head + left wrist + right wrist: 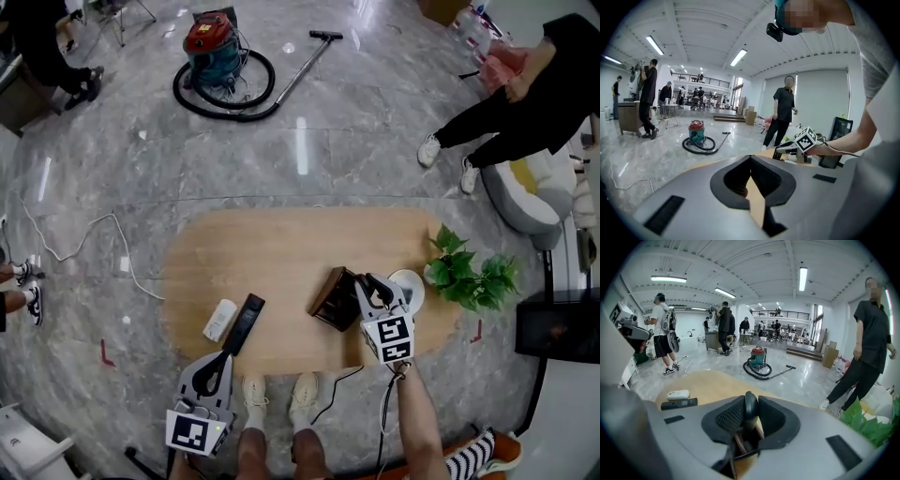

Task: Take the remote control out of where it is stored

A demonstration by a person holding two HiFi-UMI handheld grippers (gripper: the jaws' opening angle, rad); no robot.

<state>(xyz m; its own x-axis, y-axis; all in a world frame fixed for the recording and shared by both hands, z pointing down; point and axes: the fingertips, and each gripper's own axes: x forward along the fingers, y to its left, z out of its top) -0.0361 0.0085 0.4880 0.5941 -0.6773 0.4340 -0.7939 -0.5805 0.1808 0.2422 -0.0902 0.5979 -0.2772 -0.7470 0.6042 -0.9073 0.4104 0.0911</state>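
On the wooden table (281,248) stands a dark brown holder (330,298). My right gripper (367,284) is over its right end, shut on the top of a thin black remote control (750,411) that stands upright between the pads; the holder's slats (740,446) show just below. A second black remote (247,322) and a white remote (220,320) lie flat at the table's front left. My left gripper (225,356) hovers at the near end of that black remote, its tips (750,161) together with nothing between them.
A potted plant (469,277) and a white round dish (411,286) sit at the table's right end, close to my right gripper. A person in black (525,103) stands beyond it. A vacuum cleaner (214,47) and a cable (84,244) lie on the floor.
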